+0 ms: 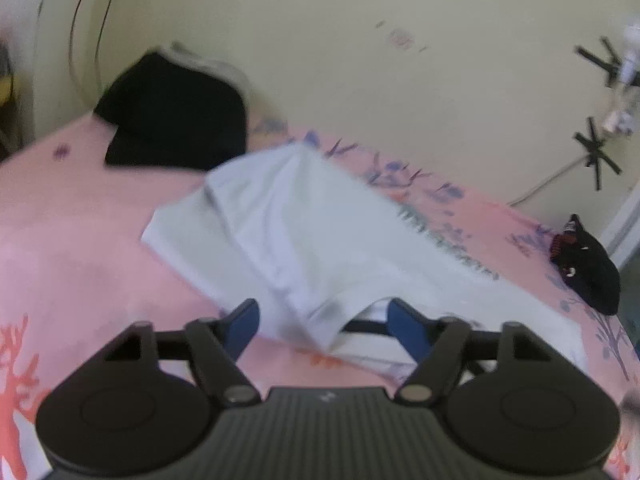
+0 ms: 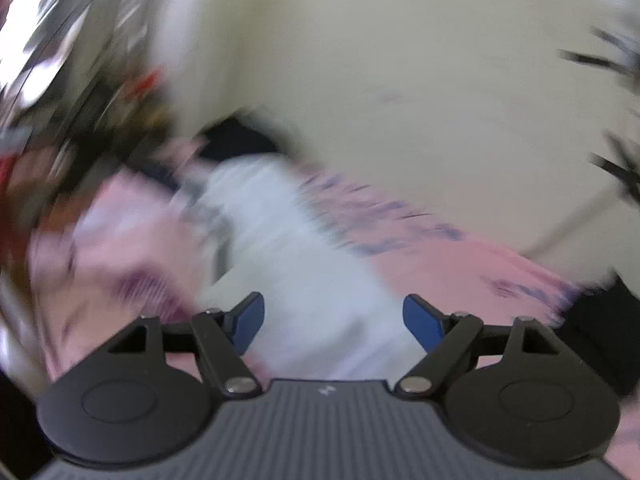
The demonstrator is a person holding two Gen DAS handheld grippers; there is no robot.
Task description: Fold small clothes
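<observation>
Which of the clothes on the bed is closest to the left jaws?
The white garment. Its near edge lies right between the open jaws of the left gripper. The black garment sits far back by the wall, and the small black piece lies off right.

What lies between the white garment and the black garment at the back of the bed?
In the left wrist view, only a strip of pink bedsheet shows between the white garment and the black garment. The right wrist view is too blurred to confirm.

White garment [image 1: 320, 236] on a pink bedsheet [image 1: 80, 240]
Sheet printed with blue and coral branches; black clothes [image 1: 176, 120] behind.
</observation>
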